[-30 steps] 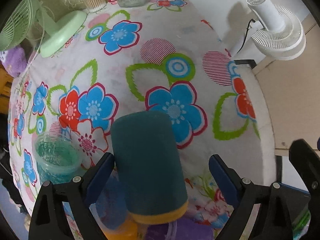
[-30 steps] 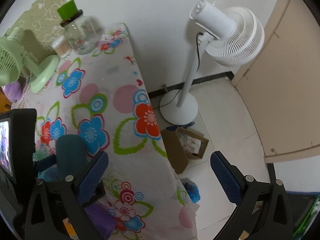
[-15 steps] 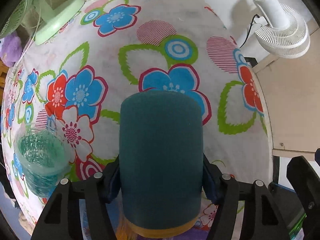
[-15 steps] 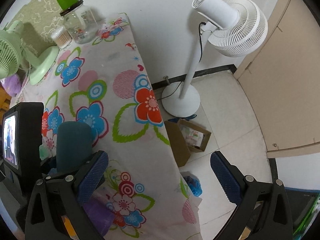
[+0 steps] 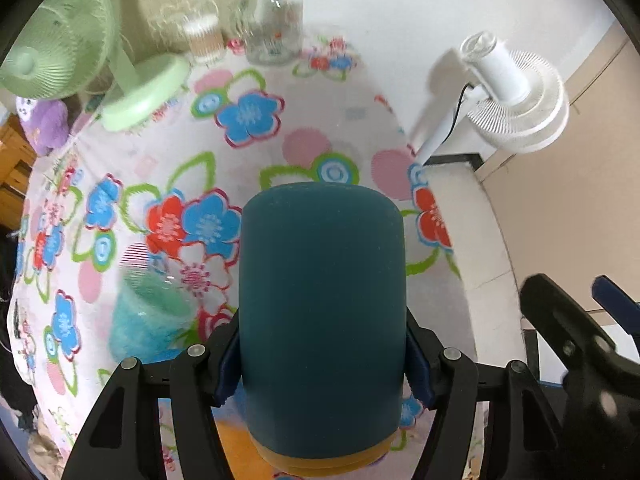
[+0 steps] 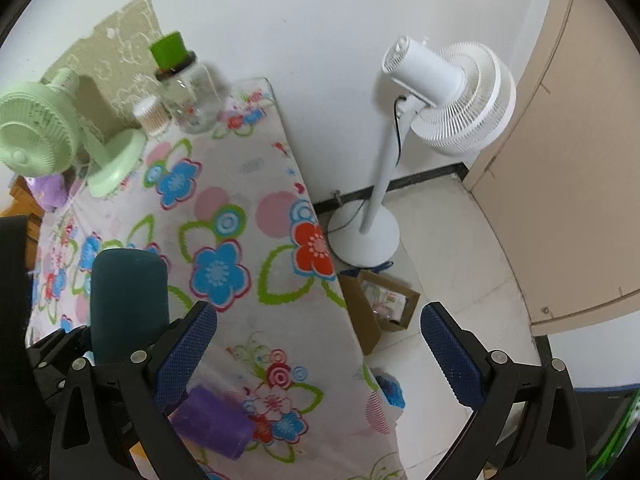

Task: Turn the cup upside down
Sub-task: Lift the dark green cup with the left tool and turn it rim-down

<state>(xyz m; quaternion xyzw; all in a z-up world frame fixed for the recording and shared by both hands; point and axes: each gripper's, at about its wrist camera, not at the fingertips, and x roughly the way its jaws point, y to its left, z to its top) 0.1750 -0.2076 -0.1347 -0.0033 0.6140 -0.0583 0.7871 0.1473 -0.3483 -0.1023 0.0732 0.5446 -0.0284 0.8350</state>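
- Left gripper (image 5: 322,364) clamps its fingers (image 5: 228,364) on the teal cup (image 5: 322,304), which looks lifted above the flowered bench (image 5: 280,148).
- Right gripper (image 6: 318,356) hangs wide open, empty.
- Step, as I judge: mid-flip; next, rotate the wrist and set the cup down rim-first.

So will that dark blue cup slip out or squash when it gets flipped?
Probably not. The dark teal cup keeps its round shape between the left gripper fingers, so it seems stiff. Its matte skin and the textured pads likely grip well. It's tall, so set down crooked it might tip.
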